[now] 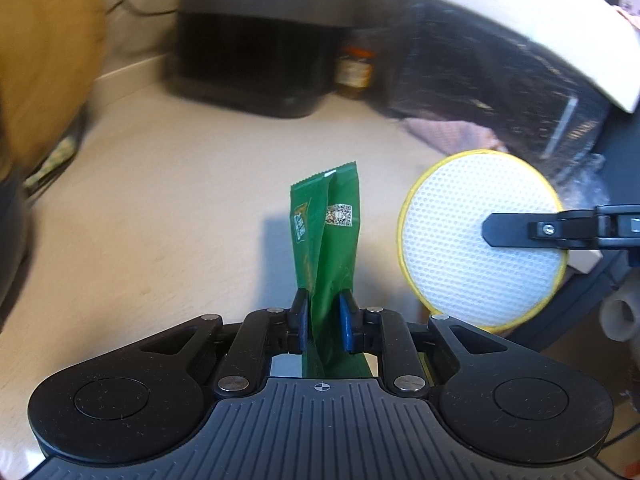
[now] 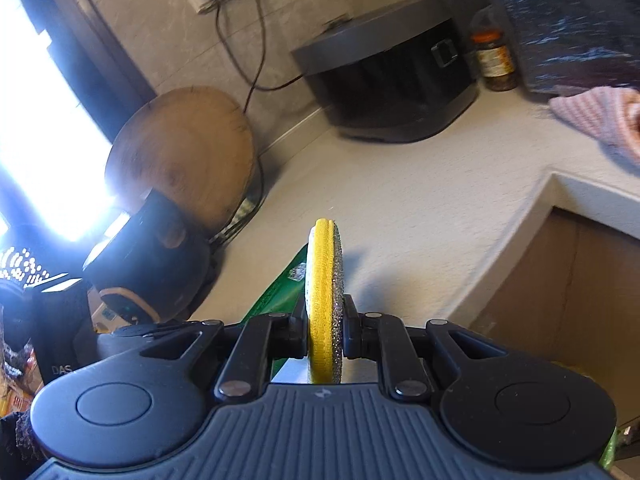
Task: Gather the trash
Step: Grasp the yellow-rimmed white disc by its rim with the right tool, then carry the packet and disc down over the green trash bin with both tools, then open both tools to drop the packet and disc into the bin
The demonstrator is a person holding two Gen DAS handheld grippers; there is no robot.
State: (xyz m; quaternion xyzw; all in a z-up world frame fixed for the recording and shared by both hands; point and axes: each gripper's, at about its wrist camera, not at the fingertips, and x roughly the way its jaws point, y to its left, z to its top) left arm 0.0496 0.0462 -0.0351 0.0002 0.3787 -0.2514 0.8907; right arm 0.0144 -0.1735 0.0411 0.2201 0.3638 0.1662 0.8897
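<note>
- Pinched upright between the left gripper's point(image 1: 325, 320) blue pads, a green wrapper point(image 1: 326, 236) rises above the counter point(image 1: 168, 200), its serrated top edge uppermost and a small printed code square facing the camera.
- Clamped edge-on in the right gripper point(image 2: 325, 328) is a round scrub pad point(image 2: 323, 300): yellow rim toward the camera, glittery silver face on its right side.
- From the left wrist view the same pad point(image 1: 460, 240) shows its white mesh face ringed in yellow, just right of the wrapper, with one black finger point(image 1: 520, 229) of the right gripper lying across it.
- From the right wrist view the wrapper point(image 2: 280, 292) peeks out left of the pad.
- Farther back on the counter stand a dark appliance point(image 2: 396, 92) and a small jar point(image 2: 494, 60).
- Against the wall leans a round wooden board point(image 2: 184, 152); a pink cloth point(image 2: 600, 116) lies at right.
</note>
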